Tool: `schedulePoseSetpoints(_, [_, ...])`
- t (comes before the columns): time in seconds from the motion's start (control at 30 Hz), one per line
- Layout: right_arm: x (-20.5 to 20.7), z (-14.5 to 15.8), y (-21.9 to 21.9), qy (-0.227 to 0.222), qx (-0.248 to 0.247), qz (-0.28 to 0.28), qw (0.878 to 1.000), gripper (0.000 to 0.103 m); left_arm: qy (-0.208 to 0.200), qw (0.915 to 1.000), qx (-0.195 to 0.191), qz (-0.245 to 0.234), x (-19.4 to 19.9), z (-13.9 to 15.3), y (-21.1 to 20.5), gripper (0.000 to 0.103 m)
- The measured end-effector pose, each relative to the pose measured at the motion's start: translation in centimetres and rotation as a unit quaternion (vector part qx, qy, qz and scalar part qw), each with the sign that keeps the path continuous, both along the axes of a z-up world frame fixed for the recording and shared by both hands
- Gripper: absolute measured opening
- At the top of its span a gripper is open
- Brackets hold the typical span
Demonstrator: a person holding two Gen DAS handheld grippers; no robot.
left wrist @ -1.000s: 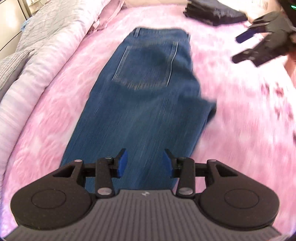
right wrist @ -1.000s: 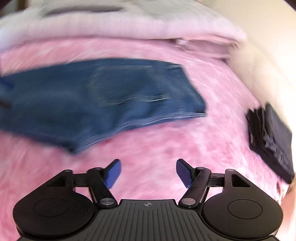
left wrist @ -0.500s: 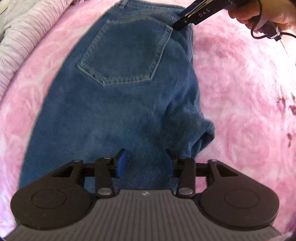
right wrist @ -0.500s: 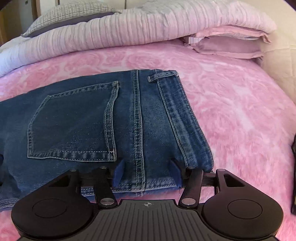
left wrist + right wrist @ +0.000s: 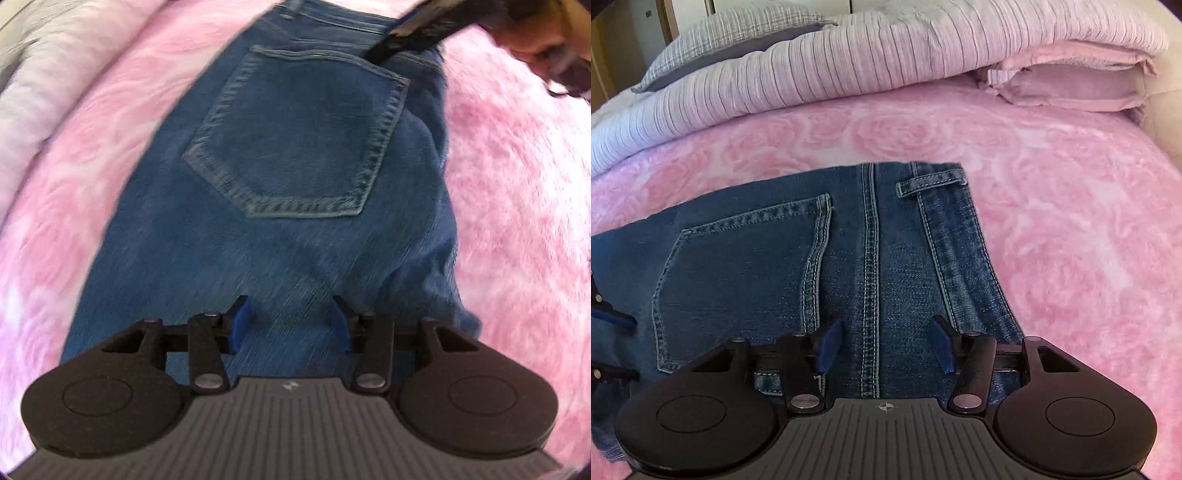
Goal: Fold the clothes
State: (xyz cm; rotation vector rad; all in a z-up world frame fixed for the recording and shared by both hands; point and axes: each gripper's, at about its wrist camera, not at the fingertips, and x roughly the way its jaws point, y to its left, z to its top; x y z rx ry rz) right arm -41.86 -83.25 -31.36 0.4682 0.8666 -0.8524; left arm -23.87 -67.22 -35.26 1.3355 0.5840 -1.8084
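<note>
The jeans (image 5: 871,266) lie flat on the bed, back side up, the waistband toward my right claw (image 5: 884,345) and the legs running off toward my left claw (image 5: 291,328). The back pocket (image 5: 299,144) faces up, with the centre seam (image 5: 870,258) beside it and a belt loop (image 5: 929,183) at the waistband. On the right side of the left wrist view the denim bunches into a fold (image 5: 448,295) at the crotch.

My right claw sits low over the waistband end, its blue pads apart with the centre seam running between them; it has hold of nothing. My left claw hangs over the leg part, pads likewise spread wide and gripping nothing. In the left wrist view the right claw's dark fingers reach in over the waistband, just above the pocket's top edge; whether they touch the cloth I cannot tell.

Under the jeans is a fluffy pink blanket (image 5: 1052,221) with a rose pattern, bare pile on both sides of the denim. Beyond it, along the far edge, a striped pale duvet (image 5: 849,62) is heaped up, with a checked pillow (image 5: 731,40) behind it and a pink pillow (image 5: 1067,83) tucked under its right end.
</note>
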Motion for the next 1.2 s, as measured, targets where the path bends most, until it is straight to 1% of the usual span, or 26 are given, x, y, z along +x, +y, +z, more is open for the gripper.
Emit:
schedulePoseSetpoints(0.07, [-0.3, 1.2, 1.7, -0.001, 0.000, -0.003, 1.000, 0.053, -0.011, 0.9997, 0.002, 0.019, 1.6, 0.6, 1.5, 0.041])
schedulePoseSetpoints(0.17, [-0.6, 1.8, 4.4, -0.005, 0.034, -0.010, 0.999, 0.054, -0.034, 0.9975, 0.010, 0.061, 4.7, 0.8, 4.3, 0.041])
schedulePoseSetpoints(0.23, [-0.5, 2.2, 6.4, -0.003, 0.048, -0.019, 0.999, 0.054, -0.038, 0.9922, 0.018, 0.117, 7.4, 1.1, 6.7, 0.041])
schedulePoseSetpoints(0.3, [-0.4, 2.8, 8.3, -0.002, 0.057, -0.026, 0.998, 0.054, -0.035, 0.9830, 0.021, 0.179, 10.1, 1.8, 9.3, 0.041])
schedulePoseSetpoints(0.37, [0.1, 3.9, 10.3, 0.002, 0.057, -0.026, 0.998, 0.054, -0.033, 0.9741, 0.014, 0.223, 12.3, 3.1, 12.4, 0.042])
schedulePoseSetpoints(0.43, [1.0, 5.2, 12.3, 0.016, 0.050, -0.031, 0.998, 0.055, -0.023, 0.9645, 0.003, 0.263, 14.9, 4.8, 16.0, 0.044])
schedulePoseSetpoints(0.47, [1.5, 6.0, 13.3, 0.021, 0.048, -0.037, 0.998, 0.055, -0.017, 0.9596, -0.004, 0.281, 16.1, 5.7, 17.3, 0.048])
schedulePoseSetpoints(0.53, [2.2, 7.8, 15.4, 0.016, 0.049, -0.054, 0.997, 0.056, -0.007, 0.9482, -0.018, 0.317, 18.3, 7.2, 20.1, 0.055])
schedulePoseSetpoints(0.57, [2.6, 8.9, 16.7, 0.012, 0.048, -0.066, 0.997, 0.057, 0.004, 0.9408, -0.024, 0.338, 19.7, 8.1, 21.7, 0.057])
schedulePoseSetpoints(0.6, [3.0, 9.9, 18.0, 0.010, 0.047, -0.078, 0.996, 0.058, 0.015, 0.9358, -0.027, 0.351, 21.0, 8.8, 22.9, 0.057])
schedulePoseSetpoints(0.67, [4.2, 11.7, 20.5, 0.008, 0.046, -0.100, 0.994, 0.061, 0.033, 0.9291, -0.035, 0.367, 23.3, 10.4, 25.5, 0.063])
schedulePoseSetpoints(0.73, [5.5, 13.7, 23.4, 0.009, 0.045, -0.117, 0.992, 0.065, 0.045, 0.9267, -0.044, 0.370, 24.8, 11.9, 27.5, 0.067])
schedulePoseSetpoints(0.8, [6.8, 15.7, 26.5, 0.013, 0.038, -0.133, 0.990, 0.073, 0.061, 0.9237, -0.053, 0.374, 26.3, 13.6, 29.3, 0.071])
schedulePoseSetpoints(0.83, [7.5, 16.8, 28.0, 0.013, 0.034, -0.141, 0.989, 0.075, 0.070, 0.9222, -0.058, 0.376, 27.0, 14.3, 30.1, 0.077])
schedulePoseSetpoints(0.87, [8.1, 17.8, 29.5, 0.013, 0.029, -0.150, 0.988, 0.077, 0.071, 0.9217, -0.061, 0.376, 27.7, 15.1, 30.8, 0.080])
schedulePoseSetpoints(0.97, [9.7, 20.2, 33.6, 0.014, 0.023, -0.168, 0.985, 0.080, 0.072, 0.9225, -0.071, 0.372, 29.1, 17.3, 33.0, 0.083])
schedulePoseSetpoints(1.1, [11.6, 22.0, 37.8, 0.033, 0.031, -0.172, 0.984, 0.080, 0.079, 0.9205, -0.073, 0.376, 29.6, 18.8, 35.2, 0.084])
schedulePoseSetpoints(1.2, [12.2, 23.1, 40.1, 0.043, 0.033, -0.179, 0.982, 0.080, 0.084, 0.9190, -0.075, 0.378, 29.9, 19.9, 37.0, 0.084])
